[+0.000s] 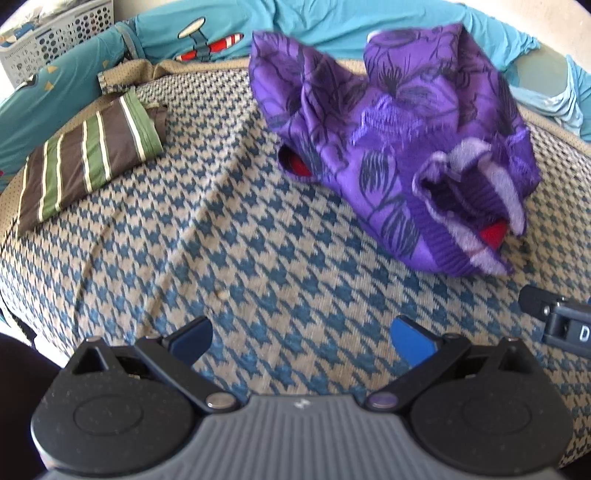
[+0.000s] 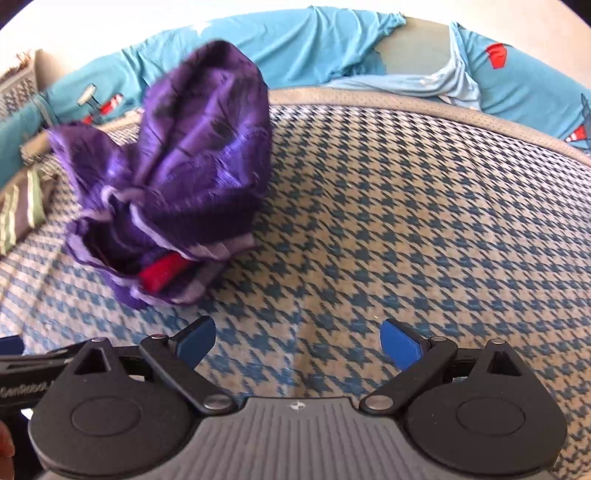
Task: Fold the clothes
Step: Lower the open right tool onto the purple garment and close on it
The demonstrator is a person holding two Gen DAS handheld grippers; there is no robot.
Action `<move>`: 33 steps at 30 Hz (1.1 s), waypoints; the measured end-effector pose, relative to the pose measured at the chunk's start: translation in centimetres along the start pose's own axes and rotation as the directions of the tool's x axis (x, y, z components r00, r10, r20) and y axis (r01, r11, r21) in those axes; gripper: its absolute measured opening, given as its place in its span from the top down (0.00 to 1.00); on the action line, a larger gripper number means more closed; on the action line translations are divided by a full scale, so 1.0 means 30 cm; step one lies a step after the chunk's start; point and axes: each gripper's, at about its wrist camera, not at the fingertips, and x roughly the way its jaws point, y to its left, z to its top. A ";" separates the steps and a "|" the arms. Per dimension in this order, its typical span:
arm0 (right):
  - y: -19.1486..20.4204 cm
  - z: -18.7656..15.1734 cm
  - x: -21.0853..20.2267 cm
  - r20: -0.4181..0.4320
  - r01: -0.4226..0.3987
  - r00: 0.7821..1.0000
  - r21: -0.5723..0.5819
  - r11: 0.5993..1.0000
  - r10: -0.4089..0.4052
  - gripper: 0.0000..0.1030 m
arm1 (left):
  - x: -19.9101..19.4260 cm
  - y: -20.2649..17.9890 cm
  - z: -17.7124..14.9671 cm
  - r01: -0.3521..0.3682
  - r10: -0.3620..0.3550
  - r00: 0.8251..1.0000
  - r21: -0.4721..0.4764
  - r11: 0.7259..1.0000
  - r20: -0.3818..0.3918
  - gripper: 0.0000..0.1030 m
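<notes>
Jaws of both grippers spread wide and empty: left gripper [image 1: 301, 341] and right gripper [image 2: 299, 341] hover low over the houndstooth mat [image 1: 240, 266], each short of the garment. The purple floral garment [image 1: 391, 136] sits crumpled in a raised heap on the mat, ahead-right of the left gripper and ahead-left of the right; a red lining [image 2: 162, 273] shows in its ribbed opening. A folded striped garment [image 1: 88, 155] lies well apart at the mat's far left. A teal printed sheet [image 1: 332, 18] borders the far edge, beside a perforated white basket [image 1: 55, 33].
</notes>
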 end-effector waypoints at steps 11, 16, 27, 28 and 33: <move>-0.028 0.066 -0.024 0.127 -0.184 0.975 0.015 0.983 0.181 0.09 | -0.044 0.044 0.139 0.023 -0.022 0.996 -0.008 1.000 0.084 0.00; -0.051 0.119 -0.002 0.148 -0.264 0.956 0.067 0.962 0.252 0.13 | -0.032 0.041 0.246 0.021 -0.023 0.994 0.019 1.000 0.111 0.00; -0.087 0.199 0.115 0.119 -0.388 0.920 0.157 0.908 0.373 0.19 | 0.035 0.036 0.444 -0.022 0.015 0.985 0.038 0.999 0.172 0.00; -0.087 0.203 0.134 0.105 -0.403 0.915 0.174 0.898 0.390 0.19 | 0.041 0.038 0.458 -0.022 0.015 0.983 0.035 0.999 0.182 0.00; -0.048 0.211 0.203 0.053 -0.416 0.909 0.165 0.894 0.413 0.30 | 0.121 0.030 0.521 -0.057 0.052 0.984 0.019 0.998 0.173 0.00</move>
